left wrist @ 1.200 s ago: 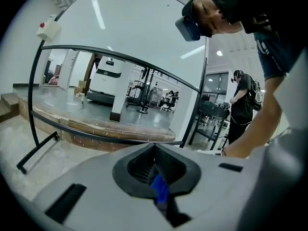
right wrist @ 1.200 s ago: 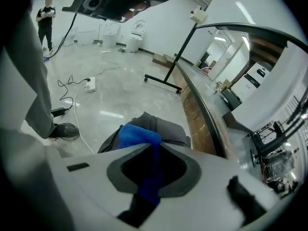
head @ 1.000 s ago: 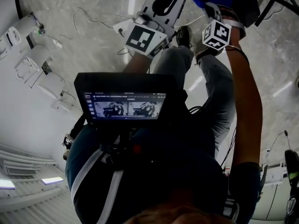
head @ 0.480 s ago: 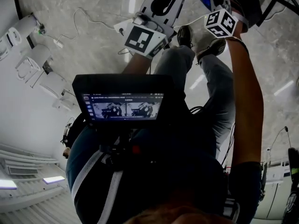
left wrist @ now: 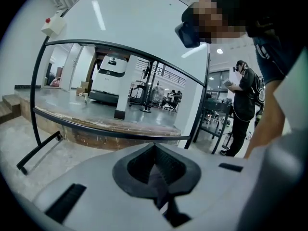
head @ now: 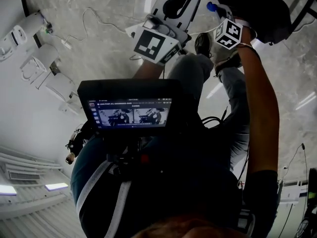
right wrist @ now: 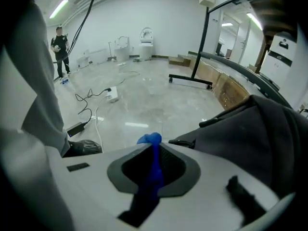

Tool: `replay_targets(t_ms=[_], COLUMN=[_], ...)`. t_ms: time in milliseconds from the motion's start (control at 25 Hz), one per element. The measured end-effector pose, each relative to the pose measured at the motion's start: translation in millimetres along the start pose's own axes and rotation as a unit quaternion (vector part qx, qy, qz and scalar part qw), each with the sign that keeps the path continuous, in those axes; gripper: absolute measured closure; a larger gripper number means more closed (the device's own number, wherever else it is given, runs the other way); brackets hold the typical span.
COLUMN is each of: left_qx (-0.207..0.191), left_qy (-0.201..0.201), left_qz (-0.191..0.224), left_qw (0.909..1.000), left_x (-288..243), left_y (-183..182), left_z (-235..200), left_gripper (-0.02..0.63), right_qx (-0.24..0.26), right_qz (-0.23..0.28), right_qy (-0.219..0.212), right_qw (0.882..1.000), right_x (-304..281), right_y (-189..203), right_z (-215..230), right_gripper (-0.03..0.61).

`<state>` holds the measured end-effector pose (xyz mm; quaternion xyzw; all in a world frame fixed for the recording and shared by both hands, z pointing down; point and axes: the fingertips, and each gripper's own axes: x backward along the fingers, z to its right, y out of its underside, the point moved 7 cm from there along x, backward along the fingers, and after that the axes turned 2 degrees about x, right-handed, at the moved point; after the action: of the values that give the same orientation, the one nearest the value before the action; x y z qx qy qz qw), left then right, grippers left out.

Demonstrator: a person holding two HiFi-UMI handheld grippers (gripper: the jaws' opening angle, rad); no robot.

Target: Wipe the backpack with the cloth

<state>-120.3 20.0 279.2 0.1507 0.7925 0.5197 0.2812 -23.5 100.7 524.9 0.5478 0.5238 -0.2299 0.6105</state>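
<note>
Backpack [right wrist: 260, 134] sits just right of the right gripper [right wrist: 155, 153] and a bit ahead of its tips, near but not touching as far as I can see. In the head view it is the dark mass at top right [head: 257, 4], on the pale marbled floor [head: 99, 43]. Right gripper is clamped on a blue cloth [right wrist: 150, 139]; a bunched knob of it sticks out past the tips and the rest trails back between the pads. Wiping needs a short swing right and down onto the fabric, judging by that offset.

Right hand is clearly the nearer one. Left gripper [left wrist: 155, 150] has its jaws together with nothing I can make out in them, and it faces a black metal frame [left wrist: 120, 47], backpack out of its view.

Backpack looks like soft dark grey matte fabric, slumped, with a rounded top edge rising to the right and a black strap or seam [right wrist: 216, 121] on the near side. Long axis unclear. Cloth is soft, vivid blue, crumpled
</note>
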Motion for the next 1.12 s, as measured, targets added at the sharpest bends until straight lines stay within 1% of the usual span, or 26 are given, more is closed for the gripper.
replay_targets(t_ms=[80, 160, 240, 280, 320, 360, 400, 440, 480, 560, 640, 680, 720, 760, 800, 880, 960, 1040, 1080, 1120], left_qx=[0.003, 0.008, 0.016, 0.019, 0.022, 0.023, 0.022, 0.02, 0.016, 0.01, 0.01, 0.01, 0.01, 0.011, 0.012, 0.016, 0.023, 0.033, 0.037, 0.039], left_qy=[0.003, 0.007, 0.009, 0.009, 0.008, 0.006, 0.004, 0.001, -0.003, -0.011, -0.014, -0.013, -0.011, -0.008, -0.006, -0.006, -0.01, -0.013, -0.013, -0.013], left_qz=[0.005, 0.004, 0.001, 0.001, 0.003, 0.005, 0.007, 0.007, 0.004, -0.012, -0.034, -0.046, -0.054, -0.058, -0.059, -0.058, -0.062, -0.067, -0.068, -0.07], left_qw=[1.0, 0.9999, 0.9998, 0.9998, 0.9997, 0.9997, 0.9997, 0.9998, 0.9999, 0.9998, 0.9993, 0.9988, 0.9984, 0.9982, 0.9982, 0.9982, 0.9978, 0.9971, 0.9969, 0.9967], left_x=[-0.6, -0.7, -1.2, -1.5, -1.7, -1.8, -1.6, -1.3, -1.0, -1.5, -2.7, -3.3, -4.0, -4.2, -3.5, 1.5, 8.9, 12.6, 12.8, 12.7], left_y=[2.6, 8.0, 11.7, 12.0, 11.6, 10.9, 11.0, 13.2, 18.4, 36.0, 55.0, 62.0, 66.9, 70.2, 72.6, 76.7, 81.9, 86.4, 87.7, 88.7], left_z=[0.4, 3.1, 6.3, 7.1, 7.1, 6.5, 5.3, 3.3, 0.7, -4.6, -8.1, -8.9, -9.1, -8.7, -7.7, -5.4, -3.0, 0.9, 2.7, 4.0], left_gripper=[0.612, 0.612, 0.612, 0.612, 0.612, 0.612, 0.612, 0.612, 0.612, 0.612, 0.612, 0.612, 0.612, 0.612, 0.612, 0.612, 0.612, 0.612, 0.612, 0.612], right_qx=[0.012, 0.025, 0.018, 0.007, -0.005, -0.021, -0.043, -0.071, -0.102, -0.148, -0.159, -0.155, -0.146, -0.132, -0.115, -0.08, -0.06, -0.052, -0.056, -0.062], right_qz=[0.028, 0.035, 0.009, -0.014, -0.038, -0.057, -0.069, -0.071, -0.061, -0.018, 0.034, 0.051, 0.057, 0.054, 0.045, 0.028, 0.011, -0.016, -0.031, -0.046], right_qy=[-0.015, -0.044, -0.066, -0.069, -0.063, -0.046, -0.019, 0.015, 0.052, 0.12, 0.178, 0.195, 0.196, 0.181, 0.155, 0.101, 0.071, 0.062, 0.07, 0.086], right_qw=[0.999, 0.998, 0.998, 0.997, 0.997, 0.997, 0.997, 0.995, 0.992, 0.982, 0.97, 0.967, 0.968, 0.973, 0.98, 0.991, 0.996, 0.997, 0.996, 0.993], right_x=[9.3, 16.9, 21.4, 25.3, 31.4, 39.9, 50.7, 63.2, 76.3, 98.2, 105.9, 100.4, 88.2, 72.2, 56.2, 35.4, 31.5, 38.5, 45.5, 54.7], right_y=[-4.2, 2.7, 23.0, 39.6, 58.1, 75.1, 88.4, 97.0, 99.2, 84.1, 49.0, 30.4, 15.1, 4.9, 0.1, 1.2, 11.8, 30.7, 40.8, 49.2], right_z=[-9.3, -31.2, -52.9, -61.7, -67.7, -69.1, -64.9, -56.1, -44.4, -16.7, 21.5, 42.9, 60.6, 70.1, 69.9, 51.1, 25.0, 0.1, -7.5, -10.6], right_gripper=[0.538, 0.538, 0.538, 0.538, 0.538, 0.538, 0.539, 0.541, 0.541, 0.541, 0.543, 0.543, 0.543, 0.543, 0.543, 0.543, 0.543, 0.543, 0.542, 0.543])
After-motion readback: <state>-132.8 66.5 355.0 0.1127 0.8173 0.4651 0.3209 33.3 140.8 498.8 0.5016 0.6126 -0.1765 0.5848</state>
